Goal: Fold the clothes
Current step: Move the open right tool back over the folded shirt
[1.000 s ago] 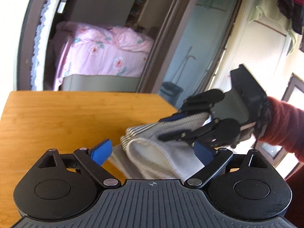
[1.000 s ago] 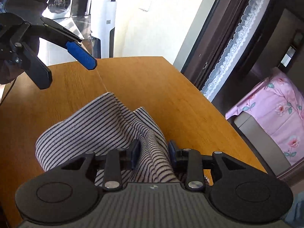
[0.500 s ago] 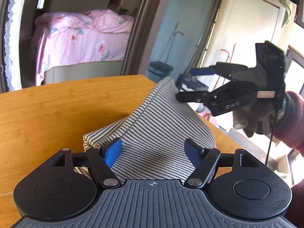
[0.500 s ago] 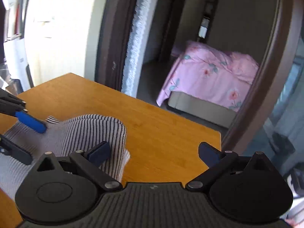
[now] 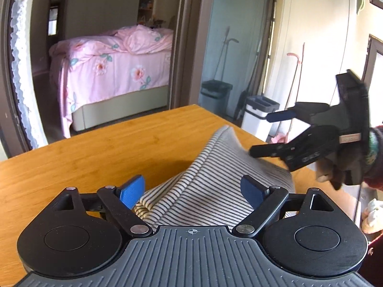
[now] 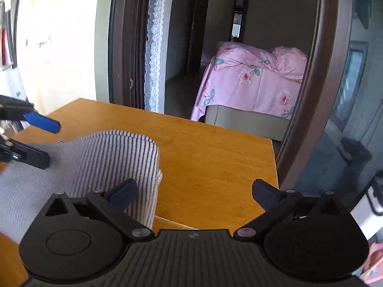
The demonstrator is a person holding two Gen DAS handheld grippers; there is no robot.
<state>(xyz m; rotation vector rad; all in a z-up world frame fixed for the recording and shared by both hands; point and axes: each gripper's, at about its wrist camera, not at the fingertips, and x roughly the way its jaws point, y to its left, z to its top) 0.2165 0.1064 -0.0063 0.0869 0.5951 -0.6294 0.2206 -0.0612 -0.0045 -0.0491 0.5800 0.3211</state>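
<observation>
A black-and-white striped garment lies bunched in a folded heap on the wooden table. My left gripper is open, its jaws wide apart over the near edge of the garment. My right gripper shows in the left wrist view at the right, open, just above the garment's far side. In the right wrist view the garment lies at the left, my right gripper is open and empty beside its folded edge, and my left gripper is open at the far left.
The table's far edge and right corner are close. Beyond it a doorway opens on a bed with a pink floral cover. Two bins and brooms stand on the floor at the right.
My right gripper has let go of the garment, opened, and swung to the right. The garment has dropped into a folded heap on the table. My left gripper stayed open over it.
</observation>
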